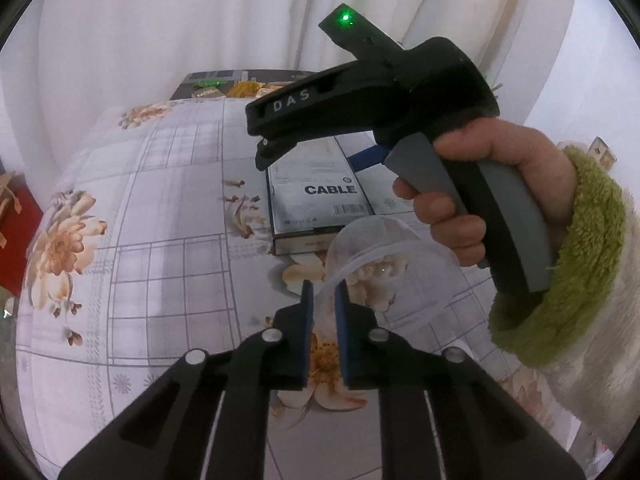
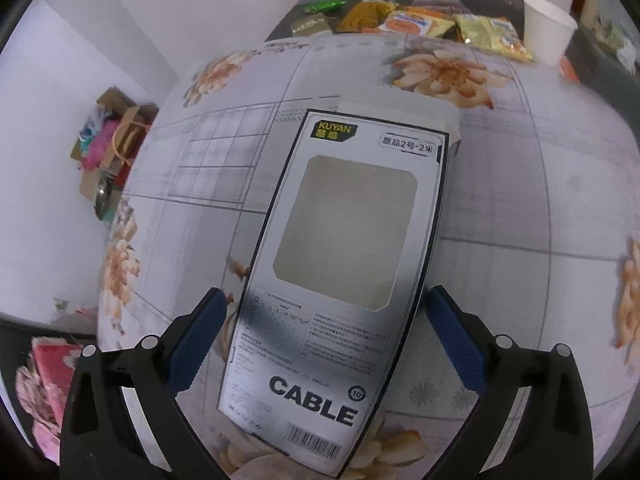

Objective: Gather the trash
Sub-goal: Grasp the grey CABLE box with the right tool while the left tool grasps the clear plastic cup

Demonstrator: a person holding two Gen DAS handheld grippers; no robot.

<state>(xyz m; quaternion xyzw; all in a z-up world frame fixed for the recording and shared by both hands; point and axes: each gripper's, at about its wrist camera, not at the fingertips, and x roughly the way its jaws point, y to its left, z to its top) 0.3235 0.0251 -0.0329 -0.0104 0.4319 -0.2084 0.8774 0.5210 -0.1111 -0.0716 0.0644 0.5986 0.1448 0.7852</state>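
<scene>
Pinched between the left hand-held gripper's [image 1: 323,296] nearly closed pads is the rim of a clear plastic cup [image 1: 384,256], lying on its side on the bench [image 1: 160,240]. Just beyond it lies the CABLE box [image 2: 340,264], with the right hand-held gripper [image 2: 324,336] spread wide either side of it, not yet touching. Wrappers [image 2: 440,26] and a paper cup [image 2: 546,34] wait at the far edge. Collection looks barely begun; nearly everything remains.

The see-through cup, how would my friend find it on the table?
Look at the flowered tablecloth, then the flat box printed CABLE. Just in front of it lies the clear plastic cup, its rim pinched by the left gripper; it alone is transparent.
</scene>
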